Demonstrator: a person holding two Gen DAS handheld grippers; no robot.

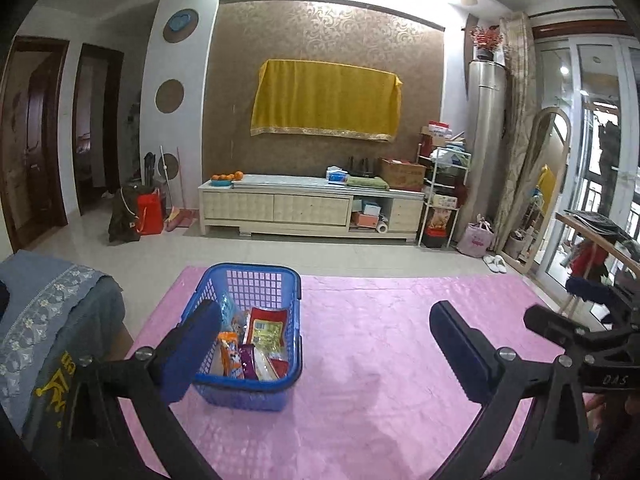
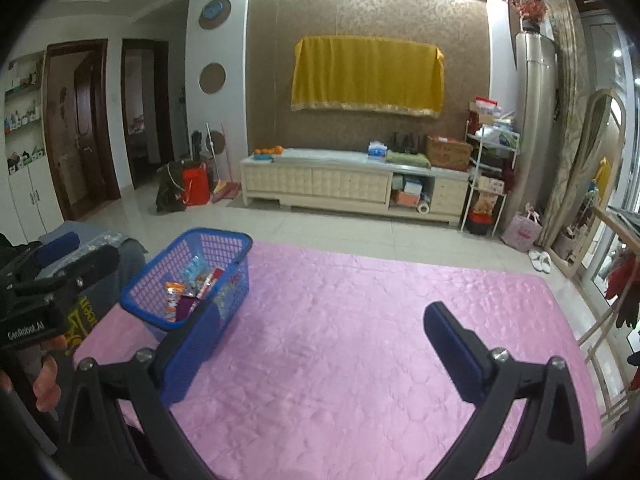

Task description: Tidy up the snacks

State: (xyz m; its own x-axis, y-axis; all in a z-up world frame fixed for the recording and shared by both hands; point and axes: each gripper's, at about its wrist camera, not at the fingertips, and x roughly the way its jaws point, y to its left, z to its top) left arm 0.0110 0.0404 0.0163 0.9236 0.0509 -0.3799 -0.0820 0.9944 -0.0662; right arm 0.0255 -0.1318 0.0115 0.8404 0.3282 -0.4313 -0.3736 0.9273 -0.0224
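**A:** Both tools are up over the pink mat (image 1: 360, 360) now. The left gripper (image 1: 324, 344) has its two fingers spread wide, nothing between them, nothing touching the pads.

**B:** Same on the other side. The right gripper (image 2: 320, 344) is just as wide apart and holding nothing.

**A:** And the snacks? From the left camera the blue basket (image 1: 256, 280) sits at about eleven o'clock, just past the left finger, which overlaps its near corner in the view.

**B:** From the right camera it's at ten o'clock, resting on the mat's left edge, tilted a little as the lens sees it.

**A:** Packets are inside it. A red and yellow packet (image 1: 267, 330) lies flat near the middle, an orange packet (image 1: 230, 352) at its seven o'clock, and a purple packet (image 1: 249, 362) just beside that one.

**B:** There's a light blue packet (image 2: 193, 270) leaning toward the far wall of the basket too. I can't read any of the labels.

**A:** The rest of the mat out at twelve and two o'clock is bare pink.

**B:** Far off at twelve o'clock, the long cabinet (image 2: 320, 188) stands against the wall, with a yellow cloth (image 2: 366, 74) hanging above it.
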